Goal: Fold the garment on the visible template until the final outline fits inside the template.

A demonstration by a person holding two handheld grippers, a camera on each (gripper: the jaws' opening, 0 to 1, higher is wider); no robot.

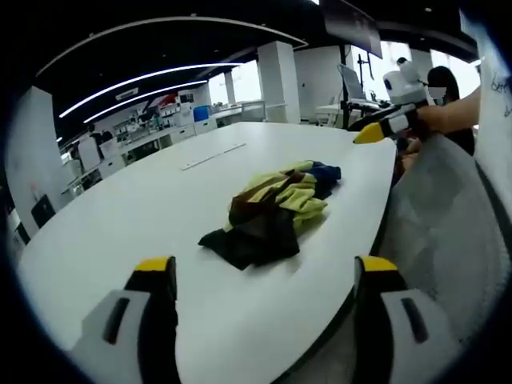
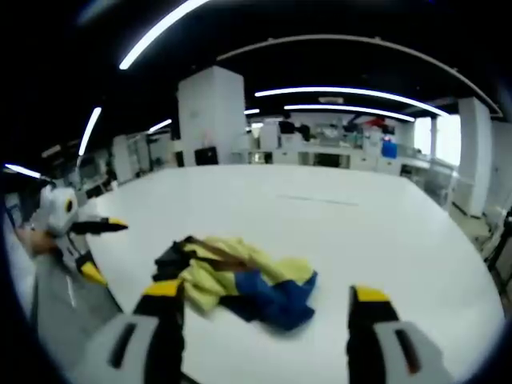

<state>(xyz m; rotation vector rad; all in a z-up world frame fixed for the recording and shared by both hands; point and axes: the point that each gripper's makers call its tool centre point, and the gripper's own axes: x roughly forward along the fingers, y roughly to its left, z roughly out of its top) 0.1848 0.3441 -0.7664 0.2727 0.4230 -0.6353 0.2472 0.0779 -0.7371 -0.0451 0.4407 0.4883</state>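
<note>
A crumpled garment (image 1: 276, 210) of yellow-green, dark brown, black and blue cloth lies in a heap on a large white table (image 1: 144, 216), near the table's rounded edge. No part of it is spread flat.

In the left gripper view, the left gripper (image 1: 266, 280) hangs above the near edge of the table, short of the garment, with its two yellow-tipped jaws set wide apart and nothing between them. Across the table the right gripper (image 1: 376, 132) comes in from the upper right, held by a person's bare forearm (image 1: 452, 112) that reaches out level over the table edge, its yellow tip pointing towards the heap and well apart from it.

In the right gripper view, the right gripper (image 2: 264, 300) sits just before the garment (image 2: 240, 280), jaws spread wide and empty, the blue fold nearest it. The left gripper (image 2: 84, 248) shows at the left, beside the table (image 2: 360, 216) edge, its yellow-tipped jaws parted.
</note>
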